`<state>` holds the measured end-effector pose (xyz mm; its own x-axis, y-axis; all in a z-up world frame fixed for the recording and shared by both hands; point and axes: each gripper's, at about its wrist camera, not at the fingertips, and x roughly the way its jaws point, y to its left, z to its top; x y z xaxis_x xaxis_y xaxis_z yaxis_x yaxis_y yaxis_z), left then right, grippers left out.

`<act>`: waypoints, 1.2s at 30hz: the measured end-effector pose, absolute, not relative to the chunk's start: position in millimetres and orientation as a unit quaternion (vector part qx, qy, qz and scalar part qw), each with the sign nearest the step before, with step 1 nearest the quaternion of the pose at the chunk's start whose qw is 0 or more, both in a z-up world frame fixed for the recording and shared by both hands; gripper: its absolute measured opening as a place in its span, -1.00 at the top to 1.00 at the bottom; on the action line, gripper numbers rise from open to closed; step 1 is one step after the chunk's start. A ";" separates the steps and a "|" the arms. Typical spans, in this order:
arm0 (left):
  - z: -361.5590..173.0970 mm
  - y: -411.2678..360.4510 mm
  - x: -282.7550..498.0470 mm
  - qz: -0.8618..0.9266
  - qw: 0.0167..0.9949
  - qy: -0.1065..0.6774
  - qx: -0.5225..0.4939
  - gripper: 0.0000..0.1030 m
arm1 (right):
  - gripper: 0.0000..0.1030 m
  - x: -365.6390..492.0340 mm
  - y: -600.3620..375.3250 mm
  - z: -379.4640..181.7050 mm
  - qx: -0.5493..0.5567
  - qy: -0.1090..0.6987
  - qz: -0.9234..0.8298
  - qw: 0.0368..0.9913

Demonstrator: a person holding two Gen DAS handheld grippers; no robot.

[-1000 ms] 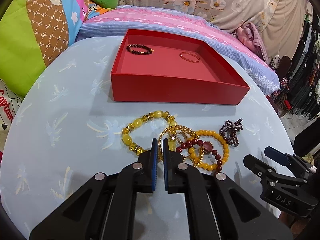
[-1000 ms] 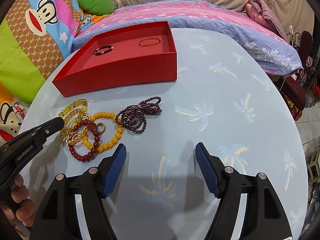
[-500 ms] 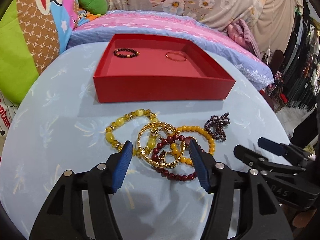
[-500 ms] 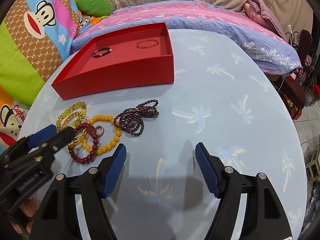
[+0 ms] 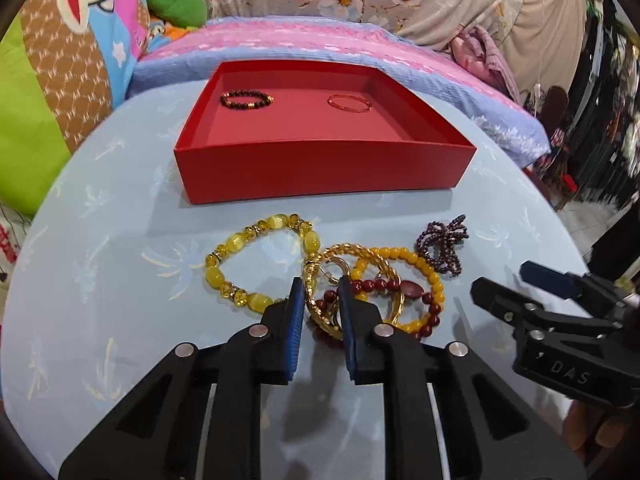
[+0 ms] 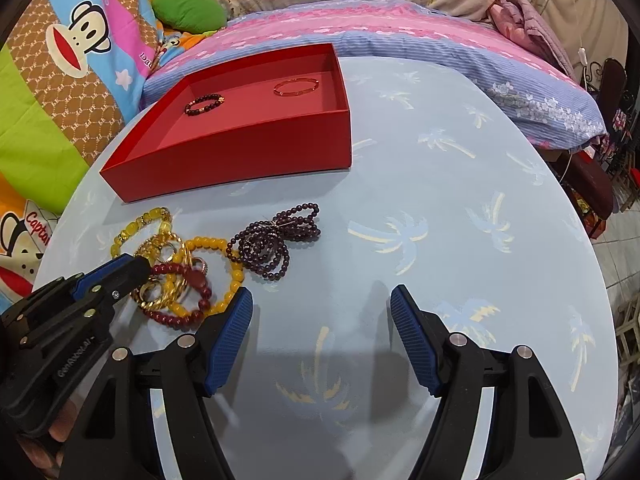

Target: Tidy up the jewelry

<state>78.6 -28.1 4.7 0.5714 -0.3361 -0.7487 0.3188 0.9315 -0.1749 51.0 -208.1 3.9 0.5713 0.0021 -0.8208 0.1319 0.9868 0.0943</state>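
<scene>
Then my left gripper (image 5: 319,294) had just been closing, pads astride the twisted gold chain bracelet (image 5: 320,312) in the heap on the pale blue palm-print tabletop (image 6: 460,184); contact unclear. Only the right view showed my right gripper (image 6: 321,320) spread wide over bare cloth. The flat red cardboard tray (image 5: 320,172) lay beyond, long side facing me, holding a dark beaded bracelet (image 5: 246,100) and a thin red bangle (image 5: 349,103). Bedding behind.
</scene>
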 end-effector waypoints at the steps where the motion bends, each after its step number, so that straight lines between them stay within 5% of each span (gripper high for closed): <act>1: 4.7 -26.9 79.2 -0.182 0.887 0.424 -0.011 0.67 | -0.34 52.2 -207.1 4.0 0.073 0.461 -0.036 0.884; 13: 5.1 -16.0 73.7 -0.177 0.885 0.430 -0.025 0.66 | -0.34 53.7 -203.3 7.5 0.074 0.458 -0.034 0.885; 17: 7.8 -12.2 68.5 -0.176 0.885 0.429 -0.040 0.34 | -0.34 53.2 -201.9 6.2 0.073 0.459 -0.032 0.885; 23: 5.5 -18.9 58.5 -0.186 0.881 0.432 -0.039 0.31 | -0.34 51.8 -203.3 6.4 0.074 0.459 -0.035 0.885; 27: 6.2 -25.7 52.6 -0.186 0.887 0.422 -0.030 0.00 | -0.34 51.2 -207.1 6.4 0.078 0.459 -0.040 0.884; 36: -1.4 -36.9 65.3 -0.177 0.888 0.424 -0.010 0.04 | -0.34 50.9 -208.5 6.1 0.081 0.460 -0.040 0.884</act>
<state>65.3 -36.9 -1.4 0.5783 -0.3239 -0.7488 0.3062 0.9369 -0.1688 50.9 -208.5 6.1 0.5744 0.0042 -0.8186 0.1438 0.9839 0.1060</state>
